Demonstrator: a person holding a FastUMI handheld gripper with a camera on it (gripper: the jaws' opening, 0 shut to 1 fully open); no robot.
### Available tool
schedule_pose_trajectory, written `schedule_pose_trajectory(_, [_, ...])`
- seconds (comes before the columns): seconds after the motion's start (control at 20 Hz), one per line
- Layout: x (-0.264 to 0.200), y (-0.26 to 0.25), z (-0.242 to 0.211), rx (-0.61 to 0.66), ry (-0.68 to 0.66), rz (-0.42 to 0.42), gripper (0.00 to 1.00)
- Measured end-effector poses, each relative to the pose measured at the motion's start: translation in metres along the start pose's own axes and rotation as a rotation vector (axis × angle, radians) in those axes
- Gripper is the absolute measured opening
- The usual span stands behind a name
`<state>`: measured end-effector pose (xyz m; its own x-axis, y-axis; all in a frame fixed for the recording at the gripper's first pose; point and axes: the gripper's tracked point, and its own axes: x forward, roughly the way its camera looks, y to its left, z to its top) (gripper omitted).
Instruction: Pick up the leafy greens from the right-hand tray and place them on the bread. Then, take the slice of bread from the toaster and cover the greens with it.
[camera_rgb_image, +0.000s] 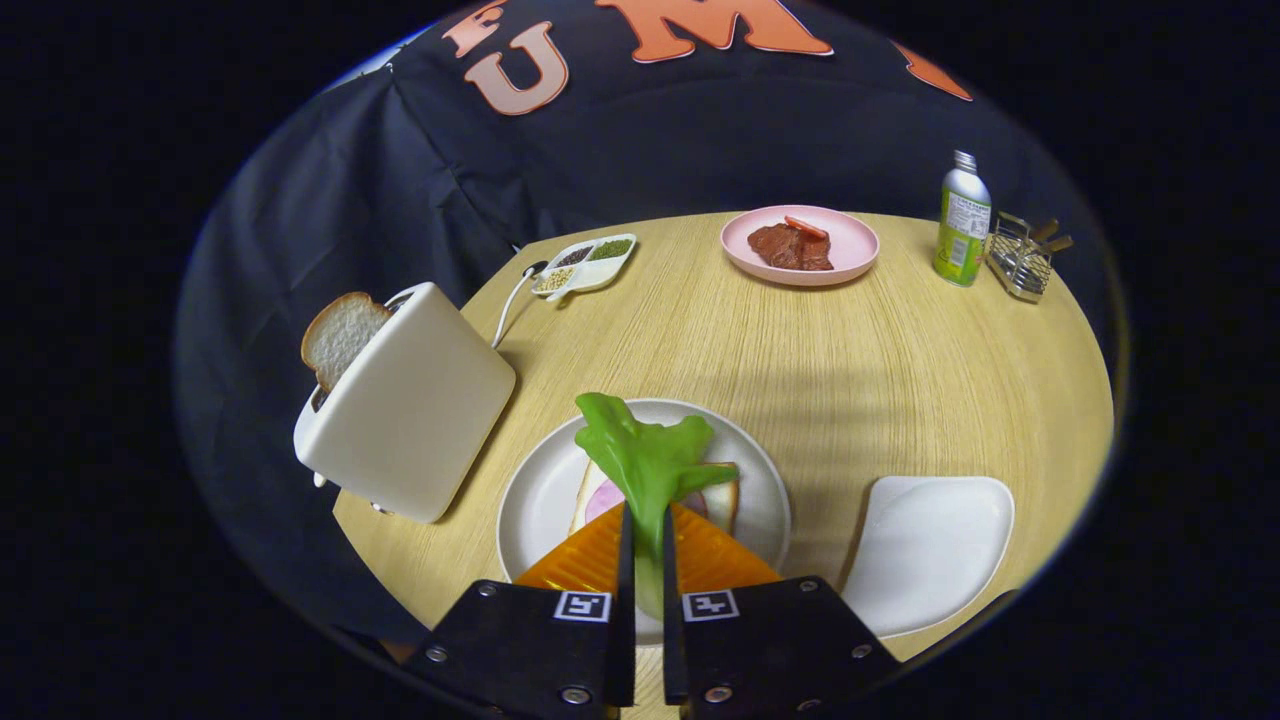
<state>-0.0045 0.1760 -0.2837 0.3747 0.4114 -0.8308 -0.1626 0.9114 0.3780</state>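
A: Green leaves are pinched by the stalk between the fingers of the claw, which is closed down to a narrow slit on them.

B: Where do they hang?

A: Just ahead of the fingers, over the round plate, above the bread with its pink slice of meat.

B: So the first step is nearly done?

A: I'd judge so. The right-hand tray lies bare beside the plate. Next the claw should lower and let go so the leaves settle flat.

B: And after?

A: The slice in the toaster, its top sticking out, well apart on the left.
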Motion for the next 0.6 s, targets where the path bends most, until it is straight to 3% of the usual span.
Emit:
schedule_pose_trajectory(0.25, [0.008, 0.005, -0.002, -0.033, 0.016, -0.025, 0.20])
schedule_pose_trajectory(0.6, [0.006, 0.013, -0.004, -0.194, 0.007, -0.100, 0.55])
